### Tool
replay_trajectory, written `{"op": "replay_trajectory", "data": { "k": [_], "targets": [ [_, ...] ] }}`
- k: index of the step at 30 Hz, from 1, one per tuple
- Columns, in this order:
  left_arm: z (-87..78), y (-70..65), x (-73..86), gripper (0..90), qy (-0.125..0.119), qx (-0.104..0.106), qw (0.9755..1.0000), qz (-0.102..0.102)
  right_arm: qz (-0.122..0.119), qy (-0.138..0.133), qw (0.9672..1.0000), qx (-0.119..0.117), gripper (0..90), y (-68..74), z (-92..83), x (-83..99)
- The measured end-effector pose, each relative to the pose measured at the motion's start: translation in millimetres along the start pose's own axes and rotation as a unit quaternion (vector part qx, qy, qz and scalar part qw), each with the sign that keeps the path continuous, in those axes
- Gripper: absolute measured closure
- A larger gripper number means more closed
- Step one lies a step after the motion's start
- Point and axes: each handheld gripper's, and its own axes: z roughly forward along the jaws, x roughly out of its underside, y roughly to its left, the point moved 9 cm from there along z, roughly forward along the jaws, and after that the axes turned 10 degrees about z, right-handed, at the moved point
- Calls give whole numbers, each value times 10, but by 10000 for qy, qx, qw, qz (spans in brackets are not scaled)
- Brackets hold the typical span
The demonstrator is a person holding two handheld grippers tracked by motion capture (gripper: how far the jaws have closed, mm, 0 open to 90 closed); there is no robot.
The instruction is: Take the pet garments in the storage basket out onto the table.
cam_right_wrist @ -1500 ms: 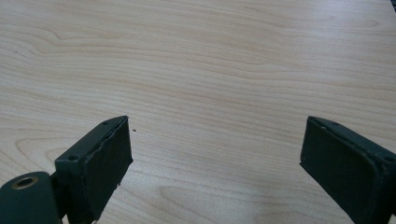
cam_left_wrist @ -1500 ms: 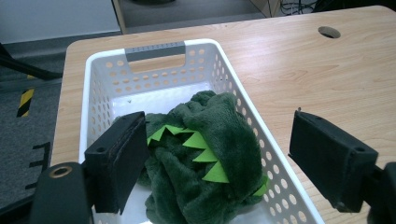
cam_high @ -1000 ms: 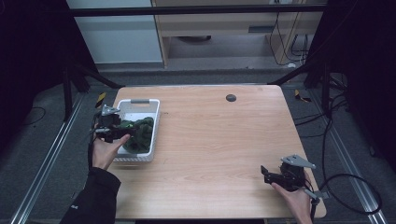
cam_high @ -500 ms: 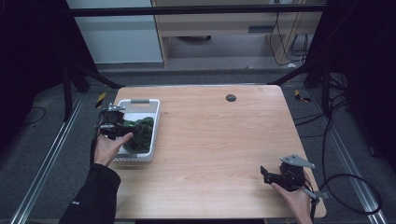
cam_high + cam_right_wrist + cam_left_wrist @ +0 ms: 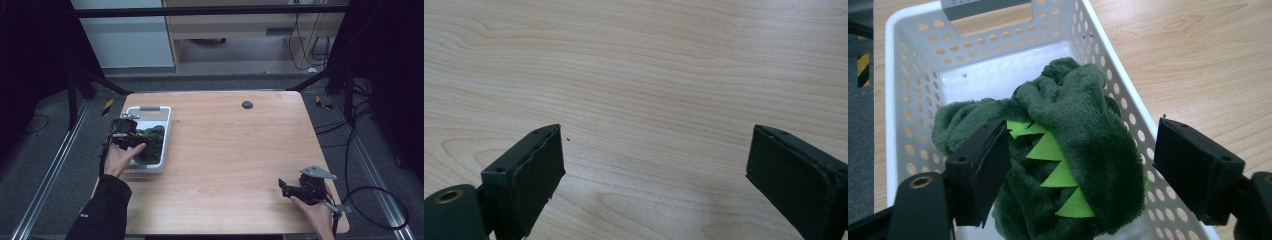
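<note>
Left gripper [image 5: 1075, 175] over the white perforated basket [image 5: 908, 100], jaws spread wide to either side of the dark green plush toy [image 5: 1083, 145], not closed on it; whether the pads touch the plush, impossible to tell. Plush heaped inside the basket, filling its near part, a row of light green felt triangles [image 5: 1053, 160] running down its back between the 2 jaws. Basket's grey handle [image 5: 985, 7] at the far end.

From the high view, same basket [image 5: 162, 142] at the table's left edge, plush [image 5: 152, 140] dark inside it, left gripper [image 5: 125, 136] at the basket's left rim with the hand behind it. Small dark round spot [image 5: 247, 104] on the wooden table [image 5: 230, 150] toward the far side, well apart from both grippers.

Right gripper [image 5: 292, 189] low at the table's near right corner, far from the basket. Seen in its own view [image 5: 651, 170], jaws wide apart above bare wood [image 5: 649, 75], nothing between them.
</note>
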Motion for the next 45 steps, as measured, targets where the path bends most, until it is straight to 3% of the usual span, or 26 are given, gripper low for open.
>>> {"op": "replay_trajectory", "data": {
  "k": [7, 15, 25, 33, 39, 45],
  "targets": [
    [92, 15, 48, 234, 197, -24, 9998, -29, 12, 30, 10000, -31, 82, 10, -1, 7],
    [203, 12, 146, 284, 391, 116, 9991, -90, 36, 74, 9999, -59, 81, 21, 4, 16],
    [233, -12, 204, 476, 593, 287, 9978, -107, 21, 103, 9999, -65, 80, 24, 11, 23],
    [231, 19, 239, 645, 850, 260, 9960, -96, 15, 148, 9998, -91, 79, 29, 16, 30],
    [194, 26, 235, 736, 972, 250, 9949, 22, 7, 137, 9999, -83, 79, 23, 16, 28],
    [130, 54, 202, 777, 914, 162, 9957, 66, 4, 143, 9999, -84, 79, 22, 16, 29]
  ]
}}
